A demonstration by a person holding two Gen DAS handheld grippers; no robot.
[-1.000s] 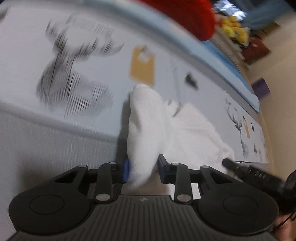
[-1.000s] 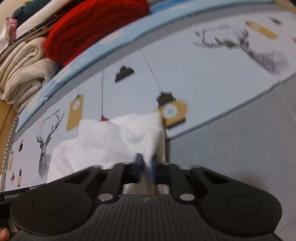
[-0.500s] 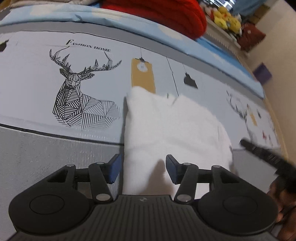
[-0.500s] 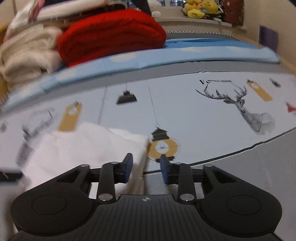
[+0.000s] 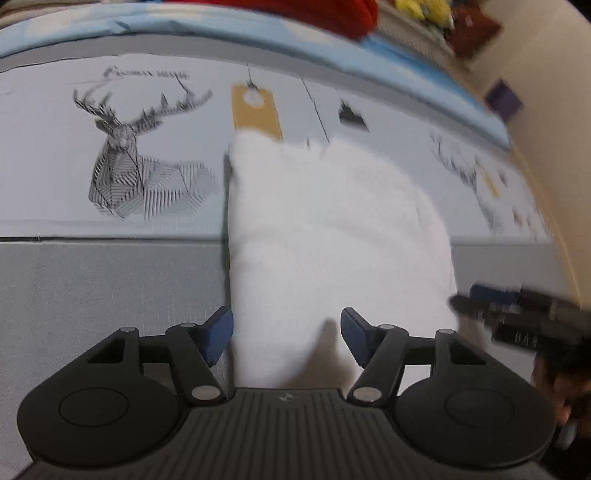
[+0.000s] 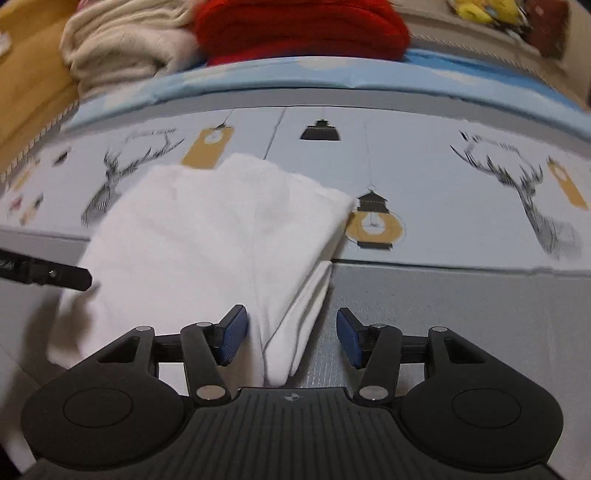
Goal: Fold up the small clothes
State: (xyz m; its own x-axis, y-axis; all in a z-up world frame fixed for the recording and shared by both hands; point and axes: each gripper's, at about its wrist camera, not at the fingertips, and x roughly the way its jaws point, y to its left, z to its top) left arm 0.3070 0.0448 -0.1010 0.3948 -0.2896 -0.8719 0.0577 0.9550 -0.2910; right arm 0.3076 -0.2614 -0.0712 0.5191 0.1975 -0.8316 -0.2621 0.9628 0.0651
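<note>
**Fold laid down, both claws letting go**

While both claws are opening, the folded white cotton garment (image 5: 332,236) lies flat on the bed's printed sheet with deer and lantern motifs (image 5: 122,162), its near edge over the grey band of the sheet.

Left claw (image 5: 286,338): jaws standing wide and opening, blue pads clear of the cloth. The garment's near left corner sits between them but is not pinched.

Right claw (image 6: 288,339): jaws also opening, wide. The garment's layered right edge (image 6: 295,317) lies between the pads, loose, with at least two layers showing at that corner.

Progress, as a judgement: this fold looks done and released. The garment reads as a compact rectangle with roughly squared sides. What may be left: one more fold to make it smaller, or moving it to a pile. Cannot tell which from here.

Outward: the red knitted pile (image 6: 299,29) and cream fleece pile (image 6: 125,44) sit at the far edge of the bed, beyond the light blue strip (image 6: 332,77), well apart from the garment. Yellow plush toys (image 6: 484,11) are further back.

Hard to make out:
- Garment type unclear; no sleeves, collar or label visible.
- Both views are motion-blurred, the left more so.
- The garment's near edge is hidden behind the claw bodies.
- The far top edge looks slightly uneven, with a notch; its cause is unclear.
- Each claw shows in the other's view only as a dark blurred tip.
</note>
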